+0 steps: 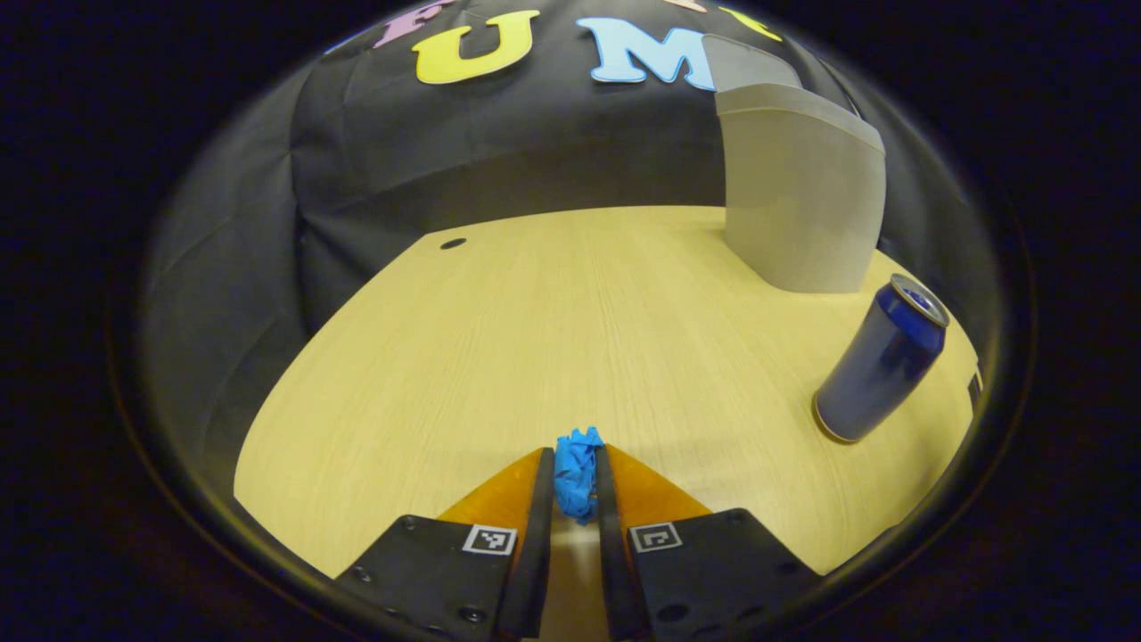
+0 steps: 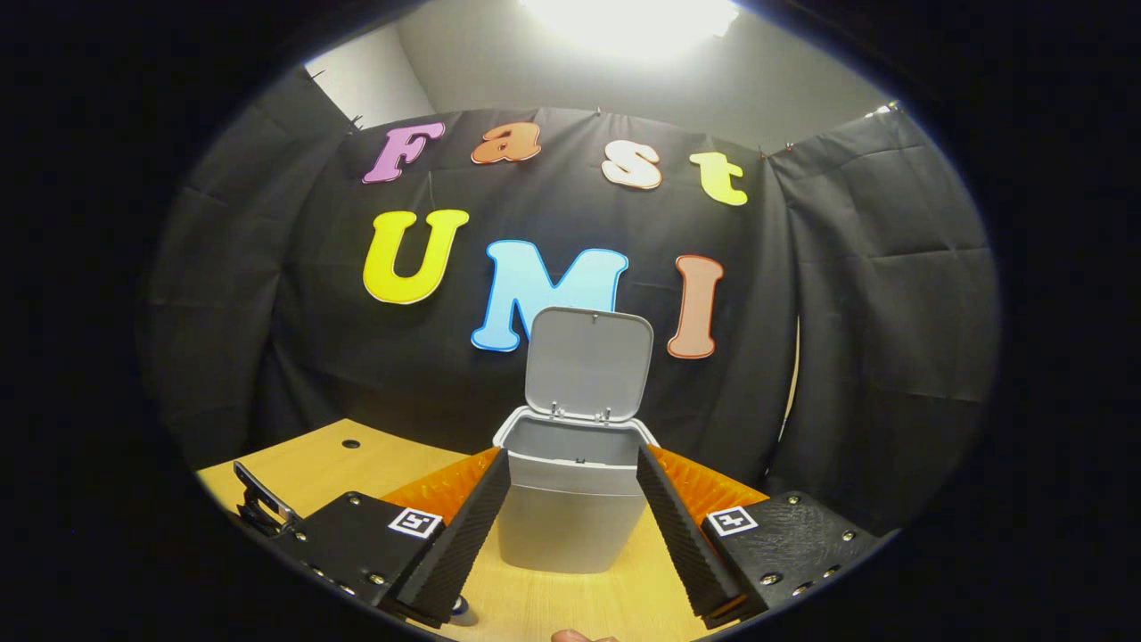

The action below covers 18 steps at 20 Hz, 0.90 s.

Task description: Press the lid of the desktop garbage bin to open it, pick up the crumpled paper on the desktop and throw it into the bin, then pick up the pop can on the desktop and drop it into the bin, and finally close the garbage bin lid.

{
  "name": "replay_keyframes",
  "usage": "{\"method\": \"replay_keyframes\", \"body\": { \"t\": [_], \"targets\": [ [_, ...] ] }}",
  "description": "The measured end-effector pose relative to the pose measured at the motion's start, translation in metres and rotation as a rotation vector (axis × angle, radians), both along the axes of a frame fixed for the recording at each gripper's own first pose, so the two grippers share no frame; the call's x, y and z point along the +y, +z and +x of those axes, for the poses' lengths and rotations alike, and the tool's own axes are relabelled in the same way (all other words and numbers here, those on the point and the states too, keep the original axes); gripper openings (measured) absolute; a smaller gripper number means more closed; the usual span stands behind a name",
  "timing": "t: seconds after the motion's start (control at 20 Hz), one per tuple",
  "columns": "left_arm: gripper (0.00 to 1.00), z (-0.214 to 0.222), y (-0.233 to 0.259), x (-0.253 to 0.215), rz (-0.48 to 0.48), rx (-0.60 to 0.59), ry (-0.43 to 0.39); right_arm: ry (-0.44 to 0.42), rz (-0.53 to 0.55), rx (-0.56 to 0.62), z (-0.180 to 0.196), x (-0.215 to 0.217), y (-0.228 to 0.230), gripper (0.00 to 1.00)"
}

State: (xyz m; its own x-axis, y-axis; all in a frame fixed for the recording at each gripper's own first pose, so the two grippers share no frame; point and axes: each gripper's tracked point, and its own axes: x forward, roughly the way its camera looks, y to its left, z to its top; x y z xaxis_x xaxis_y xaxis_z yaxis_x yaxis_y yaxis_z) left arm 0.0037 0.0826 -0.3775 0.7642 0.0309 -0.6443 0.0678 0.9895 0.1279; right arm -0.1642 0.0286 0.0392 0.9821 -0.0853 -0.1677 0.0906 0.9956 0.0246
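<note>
Two hand-held grippers | left (image 1: 575, 486) clamps our paper (image 1: 577, 473), bottom centre; right (image 2: 570, 499) wide, framing bin (image 2: 570, 517), lid (image 2: 588, 364) up | next: we carry paper over bin, upper right; can (image 1: 878, 361) waits, right edge.

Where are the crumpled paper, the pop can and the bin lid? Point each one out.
crumpled paper (image 1: 576, 477): left gripper view, its middle between the fingers.
pop can (image 1: 878, 364): left gripper view, its side wall.
bin lid (image 2: 589, 361): right gripper view, raised inner face.
</note>
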Motion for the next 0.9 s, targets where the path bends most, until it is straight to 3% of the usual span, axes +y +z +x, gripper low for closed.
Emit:
{"method": "replay_keyframes", "body": {
  "t": [0.3,0.5,0.6,0.9],
  "targets": [
    [0.34,-0.004,0.003,-0.007,-0.016,0.003,-0.009,-0.012,0.077,-0.022,-0.001,-0.009,0.001,0.92],
    [0.32,-0.005,0.01,-0.005,0.008,-0.011,-0.006,-0.018,0.073,-0.03,-0.006,-0.014,0.001,0.92],
    [0.19,-0.004,0.013,-0.001,0.004,-0.016,0.011,-0.008,0.067,-0.019,-0.009,-0.014,-0.003,0.92],
    [0.18,0.0,0.051,-0.015,0.005,-0.085,-0.007,0.007,0.052,-0.013,-0.014,-0.017,-0.003,0.92]
  ]
}}
